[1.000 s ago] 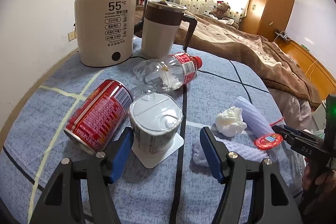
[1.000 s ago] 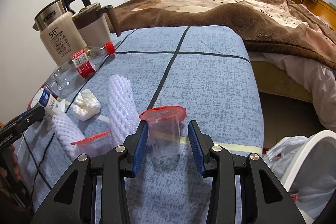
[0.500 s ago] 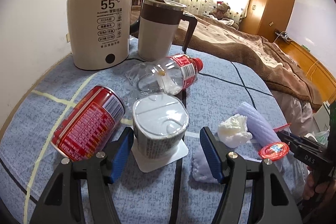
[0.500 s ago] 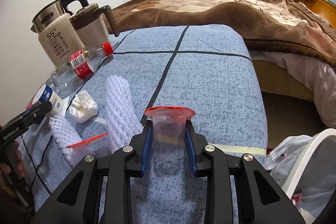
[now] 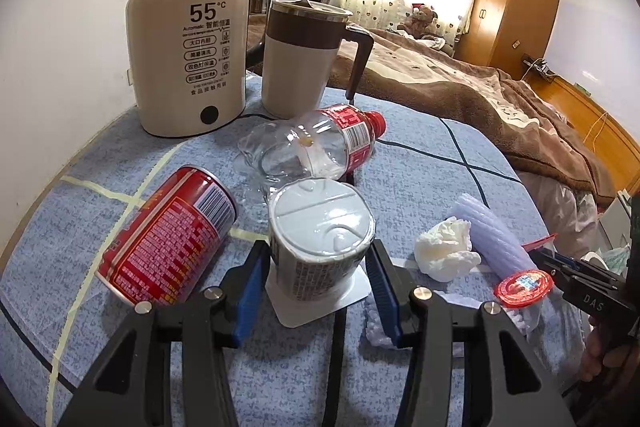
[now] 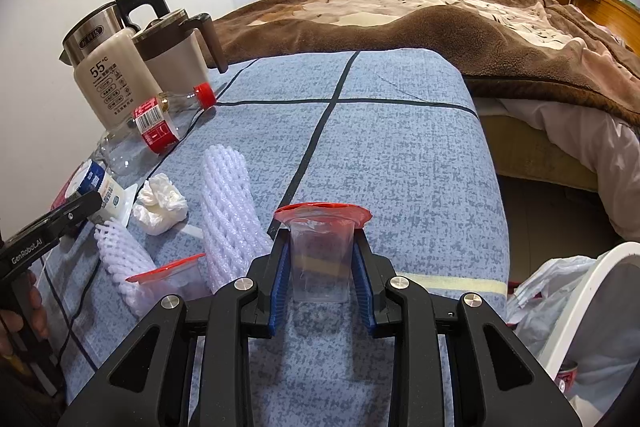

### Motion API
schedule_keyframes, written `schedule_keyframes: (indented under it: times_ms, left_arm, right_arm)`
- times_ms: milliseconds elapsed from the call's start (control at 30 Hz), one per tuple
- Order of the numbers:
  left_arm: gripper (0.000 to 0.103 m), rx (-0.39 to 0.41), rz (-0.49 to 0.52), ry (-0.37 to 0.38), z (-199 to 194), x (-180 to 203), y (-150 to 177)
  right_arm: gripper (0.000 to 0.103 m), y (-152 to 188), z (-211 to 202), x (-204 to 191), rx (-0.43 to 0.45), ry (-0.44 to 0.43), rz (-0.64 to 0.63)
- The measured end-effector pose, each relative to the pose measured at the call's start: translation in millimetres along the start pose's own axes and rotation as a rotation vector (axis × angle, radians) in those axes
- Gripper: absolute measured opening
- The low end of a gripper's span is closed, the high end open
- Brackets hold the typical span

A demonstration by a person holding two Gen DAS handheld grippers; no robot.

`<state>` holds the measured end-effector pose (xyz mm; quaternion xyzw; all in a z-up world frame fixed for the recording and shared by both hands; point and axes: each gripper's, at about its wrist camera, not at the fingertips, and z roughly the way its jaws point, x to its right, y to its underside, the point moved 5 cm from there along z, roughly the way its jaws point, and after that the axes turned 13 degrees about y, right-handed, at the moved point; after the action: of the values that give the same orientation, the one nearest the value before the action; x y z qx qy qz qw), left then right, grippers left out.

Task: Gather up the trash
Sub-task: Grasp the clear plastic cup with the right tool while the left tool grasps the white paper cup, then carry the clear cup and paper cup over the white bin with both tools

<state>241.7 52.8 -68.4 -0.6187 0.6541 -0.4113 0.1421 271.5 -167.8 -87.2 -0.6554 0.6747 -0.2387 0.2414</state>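
Observation:
My left gripper (image 5: 316,289) is shut on a white yogurt cup (image 5: 320,227) that stands on the blue cloth with its peeled lid under it. A red can (image 5: 168,239) lies just left of it, a clear bottle with a red label (image 5: 320,145) lies behind. My right gripper (image 6: 322,277) is shut on a clear jelly cup with a red lid (image 6: 321,251), held just above the cloth. A second jelly cup (image 6: 172,275), two white foam nets (image 6: 228,203) and a crumpled tissue (image 6: 160,203) lie to its left.
A cream kettle (image 5: 188,55) and a brown-topped mug (image 5: 304,63) stand at the back left. A white bin with a plastic bag liner (image 6: 568,311) sits right of the table (image 6: 400,147). A bed with a brown blanket (image 6: 440,27) lies beyond.
The left gripper moved forward and closed its fingers onto the yogurt cup. The right gripper closed on the jelly cup and raised it slightly.

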Motion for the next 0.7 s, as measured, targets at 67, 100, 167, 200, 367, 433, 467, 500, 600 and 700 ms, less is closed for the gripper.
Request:
schedule_keyframes:
  times_ms: [67,100,167,200,367,433,467,500,600,700]
  left_arm:
    - [0.052,0.004,0.005,0.004,-2.7,2.4,-0.2]
    - [0.052,0.010,0.007,0.003,-5.2,3.8,-0.2]
    - [0.052,0.018,0.019,0.003,-10.5,7.9,-0.3]
    - [0.052,0.024,0.023,0.004,-13.2,9.6,-0.5]
    - [0.052,0.036,0.031,0.023,-24.0,19.6,0.3]
    - [0.052,0.046,0.030,0.032,-29.0,23.5,0.1]
    - [0.052,0.050,0.035,0.035,-31.8,26.0,0.1]
    - [0.052,0.056,0.038,0.032,-34.6,28.1,0.0]
    - [0.052,0.069,0.038,0.035,-41.7,31.0,0.4]
    - [0.052,0.072,0.045,0.042,-47.0,35.5,0.9]
  right_arm:
    - [0.030,0.2,-2.6,0.9,0.008,0.000,0.004]
    - [0.030,0.3,-4.4,1.4,0.012,-0.001,0.007]
    - [0.030,1.1,-7.7,2.2,0.016,-0.005,0.012]
    - [0.030,1.3,-10.6,2.5,0.020,-0.006,0.014]
    - [0.030,2.9,-25.4,6.7,0.047,-0.012,0.031]
    - [0.030,4.6,-31.4,9.0,0.054,-0.012,0.035]
    - [0.030,5.4,-34.4,10.0,0.058,-0.014,0.038]
    - [0.030,6.3,-38.2,11.4,0.063,-0.015,0.042]
    - [0.030,8.4,-46.7,13.2,0.073,-0.019,0.048]
    - [0.030,10.4,-56.7,14.2,0.086,-0.022,0.052]
